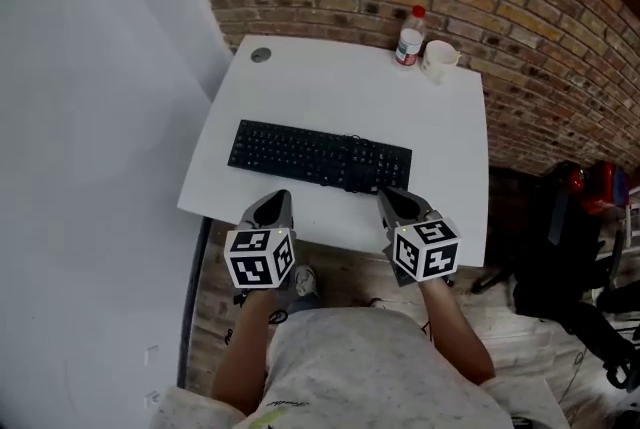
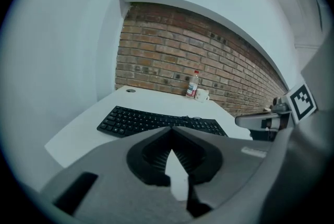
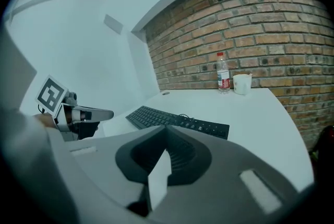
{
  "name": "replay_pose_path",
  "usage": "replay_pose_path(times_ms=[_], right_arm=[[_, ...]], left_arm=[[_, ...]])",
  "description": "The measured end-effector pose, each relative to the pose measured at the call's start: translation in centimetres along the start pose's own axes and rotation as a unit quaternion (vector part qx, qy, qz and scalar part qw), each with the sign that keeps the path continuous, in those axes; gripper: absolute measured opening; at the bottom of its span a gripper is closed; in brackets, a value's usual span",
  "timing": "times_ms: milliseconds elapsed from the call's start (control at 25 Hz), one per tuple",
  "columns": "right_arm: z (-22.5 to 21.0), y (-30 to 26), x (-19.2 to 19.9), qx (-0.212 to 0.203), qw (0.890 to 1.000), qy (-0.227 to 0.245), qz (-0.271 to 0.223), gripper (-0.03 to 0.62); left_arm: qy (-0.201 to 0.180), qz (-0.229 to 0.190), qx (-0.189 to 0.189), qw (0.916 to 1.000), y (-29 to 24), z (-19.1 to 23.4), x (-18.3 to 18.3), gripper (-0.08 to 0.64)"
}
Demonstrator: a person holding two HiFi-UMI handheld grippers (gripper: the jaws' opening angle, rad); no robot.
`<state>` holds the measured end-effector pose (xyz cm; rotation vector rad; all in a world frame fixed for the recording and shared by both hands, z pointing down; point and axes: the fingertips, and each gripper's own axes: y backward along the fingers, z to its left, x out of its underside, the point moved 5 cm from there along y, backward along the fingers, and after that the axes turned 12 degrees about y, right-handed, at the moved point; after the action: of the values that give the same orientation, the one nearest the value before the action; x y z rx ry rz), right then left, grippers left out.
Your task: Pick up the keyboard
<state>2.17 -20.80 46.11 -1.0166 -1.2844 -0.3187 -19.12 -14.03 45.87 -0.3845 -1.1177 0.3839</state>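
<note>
A black keyboard (image 1: 318,157) lies flat across the front half of the white table (image 1: 330,87). It also shows ahead of both grippers, as the keyboard (image 2: 156,120) in the left gripper view and the keyboard (image 3: 175,120) in the right gripper view. My left gripper (image 1: 274,202) hovers at the table's near edge, just short of the keyboard's left part, jaws shut and empty. My right gripper (image 1: 392,198) sits at the keyboard's near right corner, also shut with nothing held. Neither touches the keyboard as far as I can see.
A plastic bottle (image 1: 409,37) with a red cap and a white mug (image 1: 438,59) stand at the table's far right edge against a brick wall. A round cable grommet (image 1: 261,55) sits at the far left corner. A dark chair (image 1: 580,257) stands on the floor at right.
</note>
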Motion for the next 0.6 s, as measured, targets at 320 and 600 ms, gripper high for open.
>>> replay_pose_path(times_ms=[320, 600], right_arm=[[0.3, -2.9, -1.0, 0.084, 0.996, -0.029, 0.000, 0.011], [0.1, -4.1, -0.6, 0.153, 0.987, -0.047, 0.008, 0.019]], left_arm=[[-0.015, 0.018, 0.032, 0.9992, -3.3, 5.6, -3.3, -0.005], [-0.024, 0.027, 0.041, 0.9985, -5.3, 10.5, -5.2, 0.090]])
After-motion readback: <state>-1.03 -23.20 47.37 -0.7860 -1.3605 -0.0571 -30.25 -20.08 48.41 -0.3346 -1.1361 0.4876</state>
